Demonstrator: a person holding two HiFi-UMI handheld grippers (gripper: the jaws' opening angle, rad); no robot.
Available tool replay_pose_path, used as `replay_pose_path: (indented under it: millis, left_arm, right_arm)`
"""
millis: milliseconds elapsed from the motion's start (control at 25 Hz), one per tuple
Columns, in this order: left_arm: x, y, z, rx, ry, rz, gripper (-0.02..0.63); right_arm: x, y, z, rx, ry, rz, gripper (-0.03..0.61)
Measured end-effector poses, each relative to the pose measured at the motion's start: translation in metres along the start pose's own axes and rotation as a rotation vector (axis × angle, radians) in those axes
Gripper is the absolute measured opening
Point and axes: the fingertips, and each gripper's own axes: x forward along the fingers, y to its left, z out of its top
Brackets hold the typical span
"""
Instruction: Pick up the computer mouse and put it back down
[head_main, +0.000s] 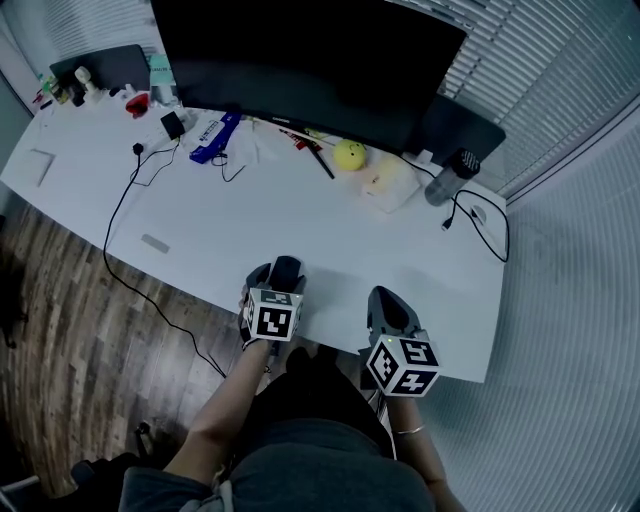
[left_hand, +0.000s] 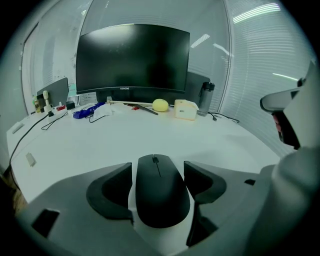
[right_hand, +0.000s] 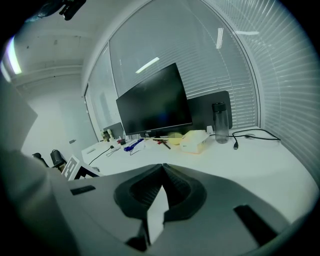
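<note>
A black computer mouse lies on the white desk near its front edge, wheel end pointing away from me. My left gripper straddles it, one jaw on each side, with a thin pale gap showing on both sides, so it is open. In the head view the mouse pokes out ahead of the left gripper. My right gripper hovers over the desk edge to the right; in the right gripper view its jaws meet at the tips with nothing between them.
A large dark monitor stands at the back. Before it lie a yellow ball, a pale box, a bottle, a blue item and cables. Wood floor lies to the left.
</note>
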Motion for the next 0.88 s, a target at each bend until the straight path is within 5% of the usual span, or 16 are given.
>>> replay_pose_path:
  millis: [880]
  left_arm:
    - [0.02,0.001,-0.002,0.022,0.056,0.016,0.31]
  right_arm:
    - [0.038,-0.019,0.012,0.003,0.048,0.057,0.003]
